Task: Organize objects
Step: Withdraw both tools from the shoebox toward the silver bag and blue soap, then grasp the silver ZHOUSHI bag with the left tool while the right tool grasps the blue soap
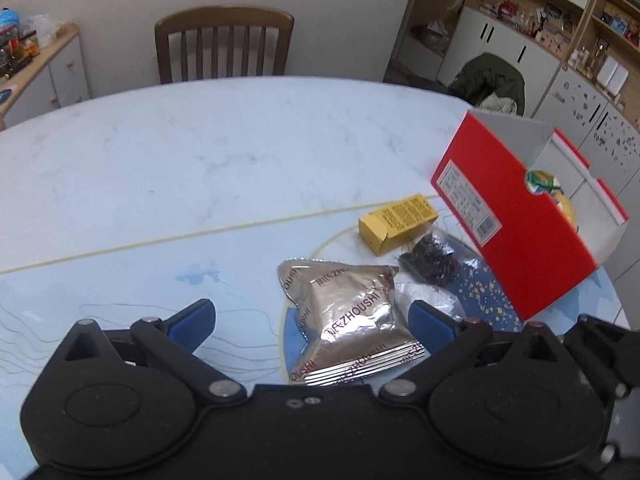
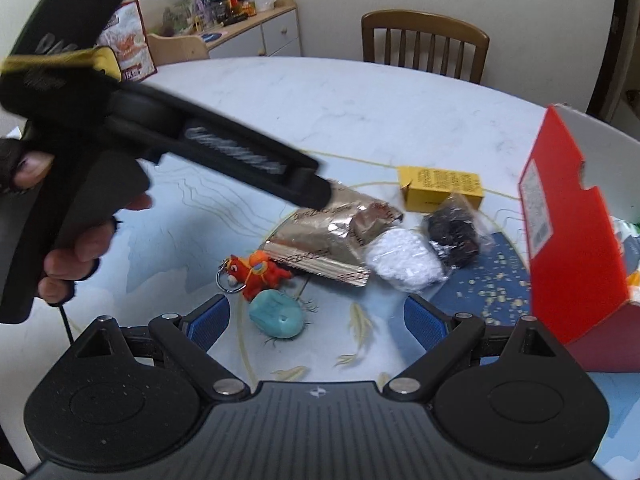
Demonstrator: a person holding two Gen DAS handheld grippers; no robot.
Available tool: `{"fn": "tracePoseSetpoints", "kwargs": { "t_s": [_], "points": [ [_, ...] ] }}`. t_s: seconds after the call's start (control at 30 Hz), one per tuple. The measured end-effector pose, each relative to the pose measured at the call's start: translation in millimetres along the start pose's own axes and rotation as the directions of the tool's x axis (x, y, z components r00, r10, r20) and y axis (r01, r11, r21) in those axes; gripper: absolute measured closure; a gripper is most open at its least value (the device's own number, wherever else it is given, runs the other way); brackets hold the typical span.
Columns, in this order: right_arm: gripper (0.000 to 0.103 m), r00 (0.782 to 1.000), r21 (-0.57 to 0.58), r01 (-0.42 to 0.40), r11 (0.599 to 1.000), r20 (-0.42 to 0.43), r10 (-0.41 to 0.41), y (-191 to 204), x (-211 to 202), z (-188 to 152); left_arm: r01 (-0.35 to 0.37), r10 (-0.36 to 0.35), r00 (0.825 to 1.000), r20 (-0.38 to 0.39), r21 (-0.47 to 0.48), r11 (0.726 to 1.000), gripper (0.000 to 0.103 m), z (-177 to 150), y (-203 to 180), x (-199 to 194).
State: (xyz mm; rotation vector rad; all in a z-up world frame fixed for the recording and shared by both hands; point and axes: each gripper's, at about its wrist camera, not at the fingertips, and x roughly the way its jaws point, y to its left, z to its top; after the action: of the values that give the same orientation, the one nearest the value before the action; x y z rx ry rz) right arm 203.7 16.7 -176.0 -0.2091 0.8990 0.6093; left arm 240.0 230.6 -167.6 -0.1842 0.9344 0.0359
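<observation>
Right tongs [image 2: 316, 328]: spread wide, holding nothing, poised over the worktop [image 2: 360, 112]. Directly ahead of them lies a teal soap-like lump [image 2: 275, 316], with a red plush keychain [image 2: 256, 274] touching its far side. Left tongs [image 1: 312, 320]: spread wide, empty, with a silver foil packet [image 1: 348, 320] lying between the blue pads. Beside the packet sit a white bag [image 2: 406, 264] and a clear bag of dark pieces [image 1: 430, 258]. Beyond these lies a yellow carton [image 1: 398, 222]. A red box [image 1: 516, 224] stands open at the right, containing colourful items. A wooden chair [image 1: 224, 44] stands at the far edge.
</observation>
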Motion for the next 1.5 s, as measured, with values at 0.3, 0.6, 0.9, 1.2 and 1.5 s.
{"fn": "tracePoseSetpoints", "kwargs": {
  "t_s": [0.3, 0.6, 0.9, 1.2, 1.5],
  "points": [
    [0.009, 0.999, -0.024, 0.008, 1.000, -0.036, -0.009, 11.0, 23.8, -3.6, -0.012, 0.012, 0.998, -0.060, 0.013, 1.000, 0.001, 5.8, -0.6, 36.2],
    [0.023, 0.998, -0.070, -0.023, 0.997, -0.061, 0.018, 25.3, 37.4, -7.5, 0.015, -0.016, 0.997, -0.069, -0.024, 1.000, 0.001, 12.0, -2.4, 44.8],
    [0.034, 0.997, -0.078, -0.035, 0.996, -0.069, 0.030, 29.8, 40.3, -9.8, 0.009, -0.011, 0.996, -0.087, -0.022, 1.000, 0.001, 14.2, -10.2, 56.3],
    [0.049, 0.998, -0.097, -0.031, 0.995, -0.059, 0.025, 34.2, 36.9, -13.4, 0.012, -0.015, 0.995, -0.103, -0.028, 1.000, 0.019, 10.3, -11.1, 62.2],
    [0.065, 0.999, -0.094, -0.013, 0.996, -0.052, 0.008, 34.5, 27.9, -18.3, 0.014, -0.018, 0.995, -0.102, -0.042, 0.999, 0.046, 9.8, -9.1, 55.0]
  ]
}}
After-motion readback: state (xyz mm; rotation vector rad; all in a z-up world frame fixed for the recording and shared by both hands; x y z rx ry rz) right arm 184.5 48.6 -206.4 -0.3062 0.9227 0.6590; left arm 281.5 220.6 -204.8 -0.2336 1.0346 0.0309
